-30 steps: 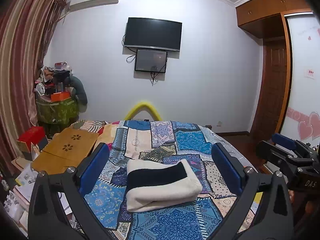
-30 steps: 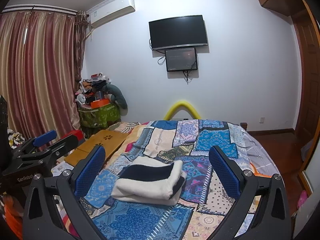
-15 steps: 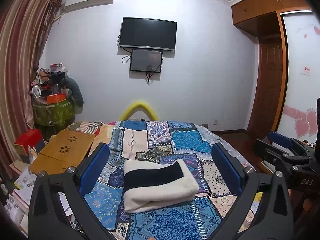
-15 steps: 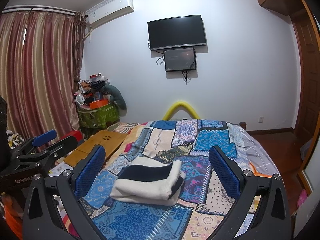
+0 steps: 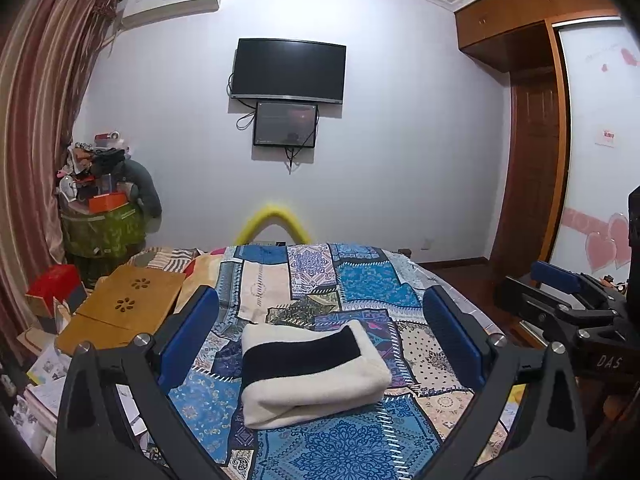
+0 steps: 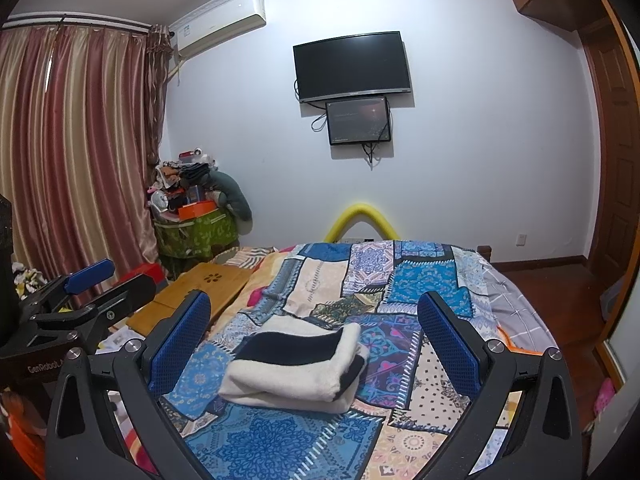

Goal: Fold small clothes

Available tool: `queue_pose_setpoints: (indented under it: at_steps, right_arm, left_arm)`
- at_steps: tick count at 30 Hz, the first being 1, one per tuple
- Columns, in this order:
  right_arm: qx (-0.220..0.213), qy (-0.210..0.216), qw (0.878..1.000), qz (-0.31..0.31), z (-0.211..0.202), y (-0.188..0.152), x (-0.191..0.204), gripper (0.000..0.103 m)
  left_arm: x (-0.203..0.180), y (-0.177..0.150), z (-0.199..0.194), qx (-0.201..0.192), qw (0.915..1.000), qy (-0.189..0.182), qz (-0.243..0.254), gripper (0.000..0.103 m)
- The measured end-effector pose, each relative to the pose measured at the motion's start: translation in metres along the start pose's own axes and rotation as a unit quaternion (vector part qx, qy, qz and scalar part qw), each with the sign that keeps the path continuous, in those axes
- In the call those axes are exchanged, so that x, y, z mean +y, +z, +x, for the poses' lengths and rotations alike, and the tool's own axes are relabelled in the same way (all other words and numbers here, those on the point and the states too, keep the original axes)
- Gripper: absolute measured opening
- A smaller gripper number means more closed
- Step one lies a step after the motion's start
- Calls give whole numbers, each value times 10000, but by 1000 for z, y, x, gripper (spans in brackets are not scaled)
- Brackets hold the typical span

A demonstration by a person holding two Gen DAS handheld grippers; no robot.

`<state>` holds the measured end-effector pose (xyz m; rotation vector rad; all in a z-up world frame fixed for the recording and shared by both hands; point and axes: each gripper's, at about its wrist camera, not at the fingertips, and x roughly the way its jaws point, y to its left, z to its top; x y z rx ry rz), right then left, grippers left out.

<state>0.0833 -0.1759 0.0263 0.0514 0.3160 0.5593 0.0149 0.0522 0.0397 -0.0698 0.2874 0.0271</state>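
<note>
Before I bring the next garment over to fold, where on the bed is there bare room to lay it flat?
Free quilt lies beyond the folded cream-and-black garment, toward the yellow arch, and on the blue patch just in front of it. The left edge is crowded: the wooden lap desk sits there, with boxes and papers below.

The right gripper [image 5: 576, 312] reads "DAS"; the left gripper [image 6: 72, 304] reads "GenRobot".

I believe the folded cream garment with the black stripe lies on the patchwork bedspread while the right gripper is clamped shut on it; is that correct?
Not quite. The folded cream garment with the black stripe does lie on the patchwork bedspread, but the right gripper is open, its blue pads wide apart and clear of the cloth, as the right wrist view shows.
</note>
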Motion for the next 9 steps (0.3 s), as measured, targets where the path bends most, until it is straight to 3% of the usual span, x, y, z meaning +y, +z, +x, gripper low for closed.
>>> queue_pose_setpoints:
  at_steps: [9]
  right_arm:
    - [62,-9,10000,23,5,-3,-3,103]
  left_arm:
    - [5,0,10,114,9999,44,-107,103]
